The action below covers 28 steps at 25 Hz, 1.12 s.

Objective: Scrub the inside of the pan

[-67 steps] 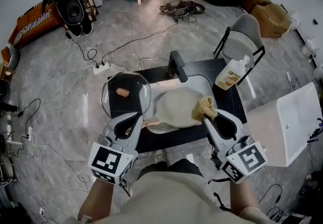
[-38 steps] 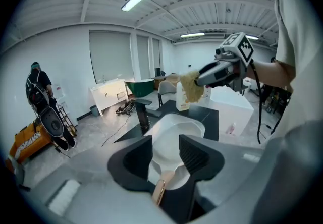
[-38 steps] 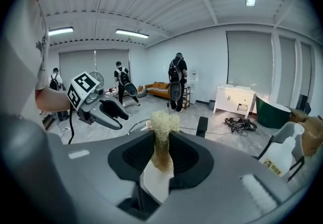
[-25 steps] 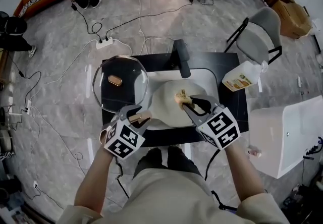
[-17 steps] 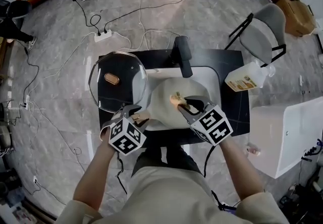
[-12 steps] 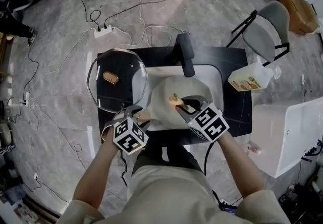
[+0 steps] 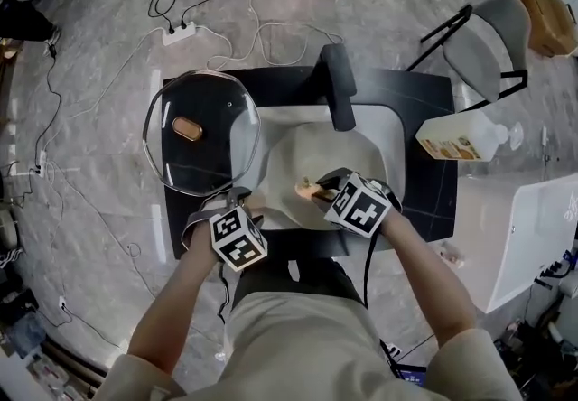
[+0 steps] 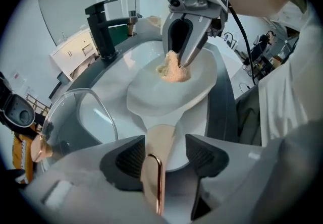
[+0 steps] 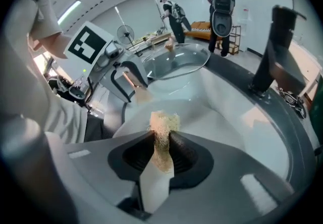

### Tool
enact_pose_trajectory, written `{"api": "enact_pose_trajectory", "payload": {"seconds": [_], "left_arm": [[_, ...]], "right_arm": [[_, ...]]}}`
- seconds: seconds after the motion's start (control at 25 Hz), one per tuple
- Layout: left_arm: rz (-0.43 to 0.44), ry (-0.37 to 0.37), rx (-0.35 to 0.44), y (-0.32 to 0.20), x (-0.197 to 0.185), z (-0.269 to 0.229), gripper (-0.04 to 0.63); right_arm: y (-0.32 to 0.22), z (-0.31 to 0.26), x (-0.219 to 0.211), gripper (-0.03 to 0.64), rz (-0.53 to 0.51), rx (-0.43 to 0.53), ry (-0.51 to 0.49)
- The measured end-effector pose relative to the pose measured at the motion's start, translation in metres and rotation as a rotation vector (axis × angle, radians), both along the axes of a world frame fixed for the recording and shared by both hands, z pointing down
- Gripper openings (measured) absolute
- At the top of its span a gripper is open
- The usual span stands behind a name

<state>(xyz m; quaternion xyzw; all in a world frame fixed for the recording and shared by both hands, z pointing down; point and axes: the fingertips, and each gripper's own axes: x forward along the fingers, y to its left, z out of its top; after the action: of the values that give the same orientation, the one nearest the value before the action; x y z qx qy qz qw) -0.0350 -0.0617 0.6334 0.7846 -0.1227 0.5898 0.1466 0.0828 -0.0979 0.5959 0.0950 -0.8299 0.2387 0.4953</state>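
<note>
A cream pan [image 7: 316, 160] lies in the white sink [image 7: 390, 133], its copper-toned handle [image 8: 157, 153] pointing toward me. My left gripper [image 8: 164, 157] straddles that handle; its jaws are opening, and a gap shows between the handle and the right pad [image 8: 202, 155]. My right gripper [image 7: 314, 188] is shut on a tan scrub pad [image 9: 162, 126], pressed onto the pan's inner floor [image 9: 207, 117]. In the left gripper view the pad [image 8: 171, 70] sits under the right gripper's fingertips [image 8: 194, 51], near the pan's middle.
A glass lid [image 7: 200, 130] rests on the black counter [image 7: 424, 196] left of the sink. The black faucet [image 7: 339, 88] rises behind the pan. A soap bottle [image 7: 462, 144] stands at the right. Cables cross the floor; people stand far behind.
My right gripper has brought the scrub pad from the pan's right rim down into the pan and toward its near left. The left gripper has stayed at the handle.
</note>
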Motion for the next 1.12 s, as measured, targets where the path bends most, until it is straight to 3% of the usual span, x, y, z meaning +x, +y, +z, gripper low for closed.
{"api": "enact_pose_trajectory", "payload": {"seconds": [0.28, 0.44, 0.8, 1.12], "left_arm": [[0.025, -0.036, -0.004, -0.006, -0.001, 0.013, 0.258], [0.057, -0.090, -0.017, -0.006, -0.005, 0.024, 0.258], [0.028, -0.119, -0.055, -0.003, -0.009, 0.038, 0.247], [0.007, -0.091, -0.103, -0.002, -0.007, 0.038, 0.239]], "right_arm": [[0.031, 0.030, 0.003, 0.094, -0.299, -0.039, 0.077], [0.049, 0.042, 0.006, 0.094, -0.401, -0.121, 0.100], [0.062, 0.058, -0.001, 0.094, -0.478, -0.302, 0.063], [0.041, 0.071, -0.028, 0.094, -0.492, -0.231, 0.034]]}}
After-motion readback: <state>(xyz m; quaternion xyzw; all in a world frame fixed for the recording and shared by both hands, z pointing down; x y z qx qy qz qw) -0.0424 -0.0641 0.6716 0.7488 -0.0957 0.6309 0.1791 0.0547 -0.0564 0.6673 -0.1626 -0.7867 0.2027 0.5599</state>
